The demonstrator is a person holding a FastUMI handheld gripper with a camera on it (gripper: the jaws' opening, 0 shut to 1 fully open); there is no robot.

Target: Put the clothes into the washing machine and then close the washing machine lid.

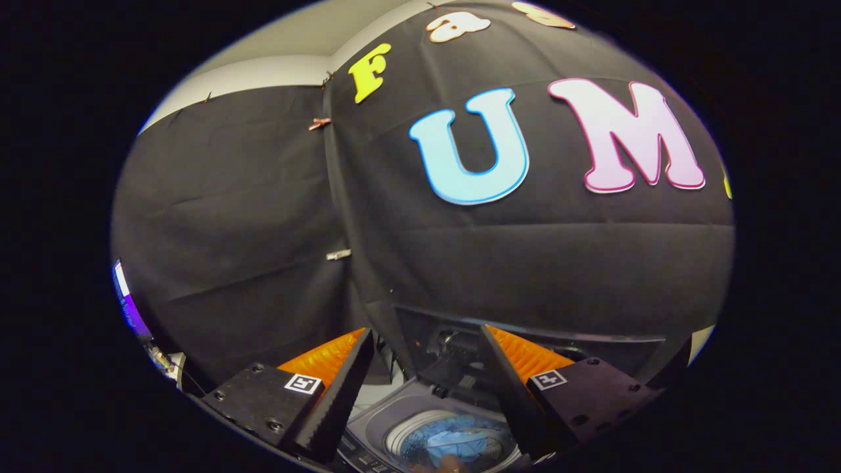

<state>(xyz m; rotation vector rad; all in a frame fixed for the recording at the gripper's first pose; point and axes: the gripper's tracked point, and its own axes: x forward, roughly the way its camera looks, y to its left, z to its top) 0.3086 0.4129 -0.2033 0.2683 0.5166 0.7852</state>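
Note:
A top-loading washing machine (371,430) stands low down, below and between my fingers. Its raised lid (460,358) stands dark and upright behind the round drum opening. Blue clothes (453,447) lie inside the drum. My gripper (427,348) hangs high above the machine, open, with nothing between its fingers. Both fingers point toward the black booth wall beyond the machine.
The black cloth wall (263,217) rises close behind the machine and wraps around a corner held by clips. A lit screen (128,299) glows to the left of the fingers. A pale ceiling strip (263,69) runs above the cloth.

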